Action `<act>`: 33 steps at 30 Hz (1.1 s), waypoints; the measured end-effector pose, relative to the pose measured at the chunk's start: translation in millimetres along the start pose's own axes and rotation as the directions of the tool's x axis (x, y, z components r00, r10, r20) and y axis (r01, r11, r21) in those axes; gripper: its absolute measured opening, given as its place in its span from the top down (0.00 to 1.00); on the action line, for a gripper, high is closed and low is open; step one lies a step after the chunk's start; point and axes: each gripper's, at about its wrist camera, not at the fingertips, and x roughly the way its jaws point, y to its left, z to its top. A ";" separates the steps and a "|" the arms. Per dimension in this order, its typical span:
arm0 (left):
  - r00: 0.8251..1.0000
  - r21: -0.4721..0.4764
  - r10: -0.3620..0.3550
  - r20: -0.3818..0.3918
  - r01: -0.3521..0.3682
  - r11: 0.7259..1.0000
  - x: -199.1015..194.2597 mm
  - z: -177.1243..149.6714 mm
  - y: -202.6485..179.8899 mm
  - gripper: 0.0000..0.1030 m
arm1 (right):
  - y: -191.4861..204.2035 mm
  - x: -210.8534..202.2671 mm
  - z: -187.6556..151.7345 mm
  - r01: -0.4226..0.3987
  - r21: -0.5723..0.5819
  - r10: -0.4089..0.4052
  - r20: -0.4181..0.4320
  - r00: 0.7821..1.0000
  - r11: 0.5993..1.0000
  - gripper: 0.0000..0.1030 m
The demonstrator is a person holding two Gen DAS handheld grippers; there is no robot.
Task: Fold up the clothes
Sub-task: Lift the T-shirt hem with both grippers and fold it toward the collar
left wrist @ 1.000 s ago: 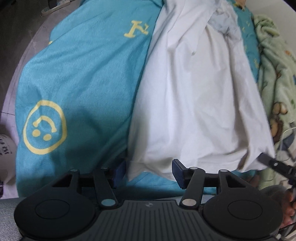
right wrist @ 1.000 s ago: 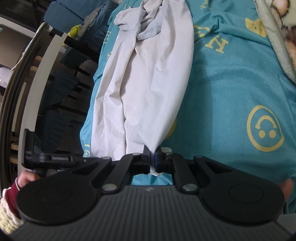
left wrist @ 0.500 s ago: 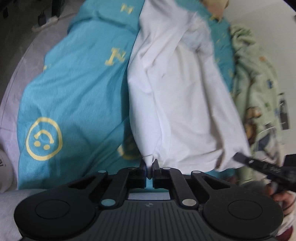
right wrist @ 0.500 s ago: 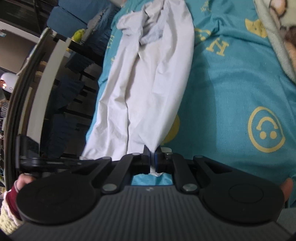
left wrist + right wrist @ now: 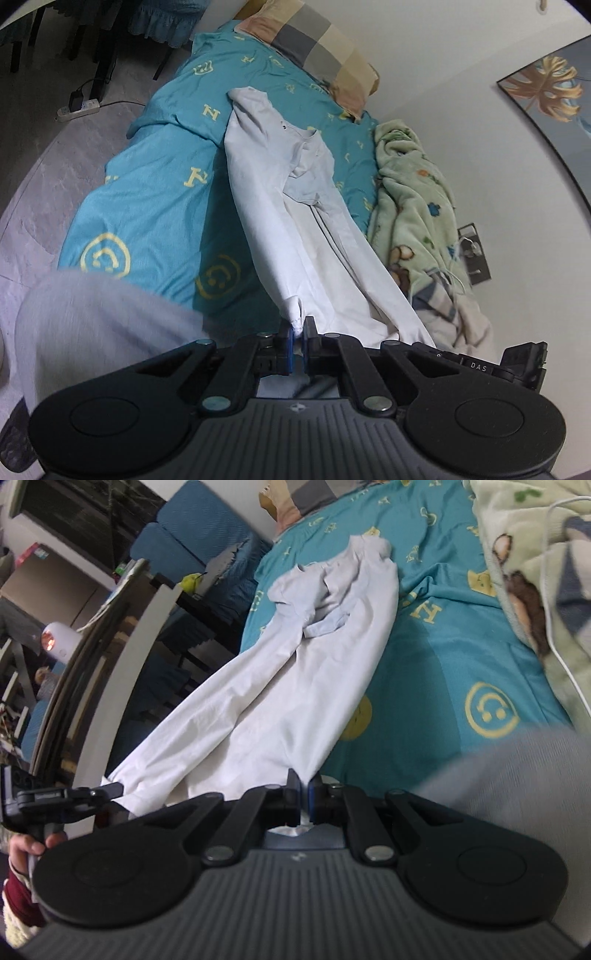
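A white long-sleeved garment (image 5: 295,206) lies lengthwise on the teal bedsheet (image 5: 155,206), its near hem lifted off the bed. My left gripper (image 5: 298,332) is shut on one bottom corner of the garment. My right gripper (image 5: 303,794) is shut on the other bottom corner of the garment (image 5: 295,686). The cloth hangs taut between both grippers and the far collar end. The right gripper shows in the left wrist view (image 5: 480,363). The left gripper shows in the right wrist view (image 5: 110,790).
A green fleece blanket (image 5: 413,206) lies along the bed's right side by the wall. A checked pillow (image 5: 317,44) sits at the head. A power strip (image 5: 79,107) lies on the grey floor. A grey sleeve (image 5: 103,325) fills the near left. Dark furniture (image 5: 92,627) stands beside the bed.
The left gripper closed on the hem corner. Both grippers then rose and pulled back, lifting the near end of the garment off the bed.
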 end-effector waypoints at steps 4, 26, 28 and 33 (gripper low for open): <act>1.000 -0.002 -0.014 -0.006 0.014 1.000 -9.6 -33.0 12.7 0.95 | 2.7 -10.5 -29.6 0.000 -0.020 -0.001 -0.029 1.000 1.000 0.93; 0.993 0.022 0.049 0.107 -0.052 0.998 184.4 220.8 12.5 0.95 | -50.9 129.4 193.4 0.037 0.090 -0.042 0.054 0.998 0.995 0.93; 0.991 0.032 0.079 0.106 -0.083 0.996 220.5 246.1 26.8 0.95 | -64.9 161.1 213.8 0.053 0.083 -0.056 0.037 0.998 0.995 0.93; 0.991 0.009 0.124 0.054 -0.125 0.992 304.2 277.5 71.2 0.95 | -113.6 232.2 243.4 0.095 0.148 -0.093 -0.021 0.995 0.984 0.93</act>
